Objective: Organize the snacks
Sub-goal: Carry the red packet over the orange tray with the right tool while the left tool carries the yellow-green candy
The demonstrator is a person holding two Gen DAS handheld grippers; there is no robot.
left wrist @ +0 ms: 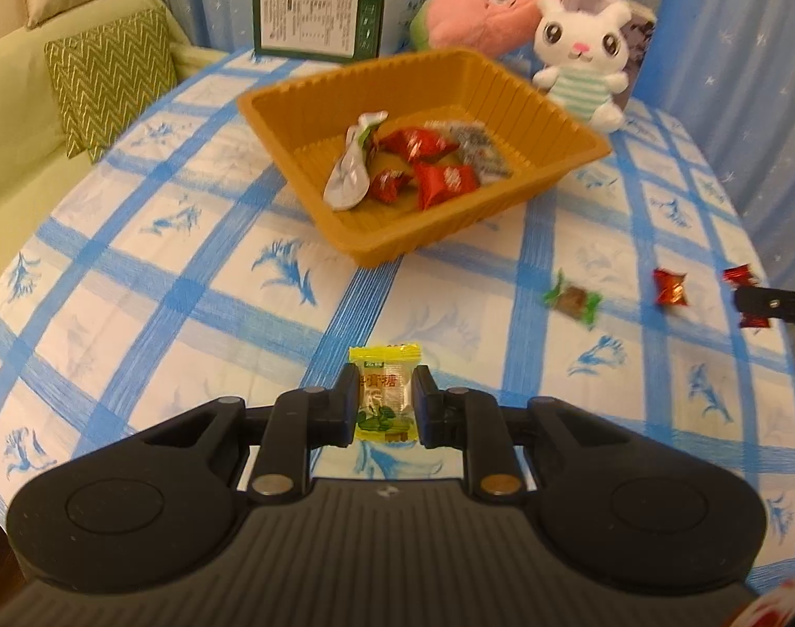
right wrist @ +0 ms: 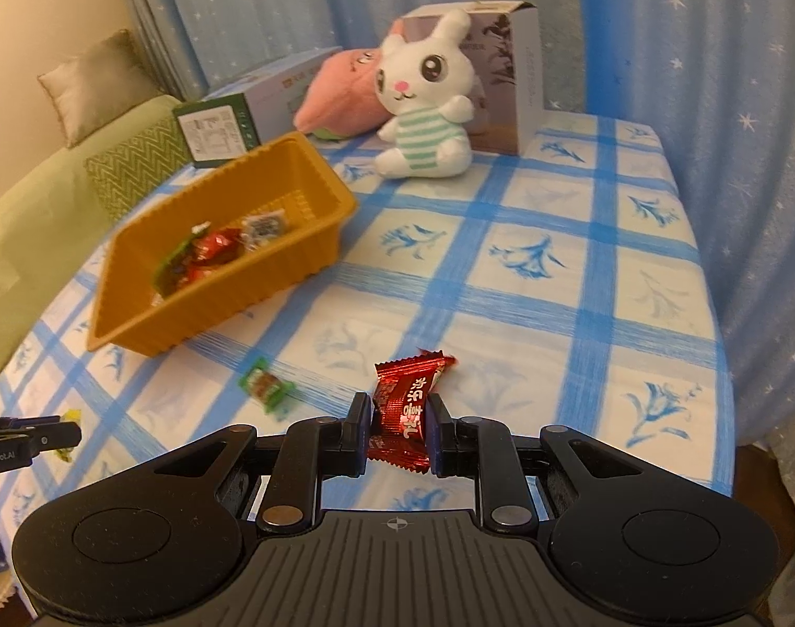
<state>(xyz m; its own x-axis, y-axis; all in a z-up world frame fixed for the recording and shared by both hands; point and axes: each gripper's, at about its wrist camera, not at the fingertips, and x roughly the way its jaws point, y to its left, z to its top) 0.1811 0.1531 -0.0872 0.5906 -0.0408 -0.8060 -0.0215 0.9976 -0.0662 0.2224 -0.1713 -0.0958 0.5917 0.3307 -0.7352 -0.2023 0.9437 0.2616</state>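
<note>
We are at a bench [left wrist: 152, 308] covered in a blue-and-white checked cloth, with starry blue curtains behind it and a green sofa off to one side. Near the far edge sit a white plush rabbit [right wrist: 423, 99], a pink plush toy and two cartons.

The orange tray [left wrist: 549, 120] stands mid-bench and already has several wrapped sweets lying in it. Our left gripper [left wrist: 385, 402] is closed on a yellow-wrapped candy [left wrist: 384, 397], its pads pressing the packet's two long sides. Our right gripper [right wrist: 399, 420] is likewise clamped across the middle of a red-wrapped candy [right wrist: 405, 402]. A green-ended candy [right wrist: 266, 385] and at least one more red candy [left wrist: 669, 287] lie loose on the cloth, well apart from the tray.

We judge these sweets to be very light, with crinkly, slippery foil or film around a small firm core. We think the grip belongs across the solid middle, as both are now, not on the twisted or crimped ends, which would fold and slide out. A gentle squeeze should suffice, and they should tolerate being dropped into the tray.
</note>
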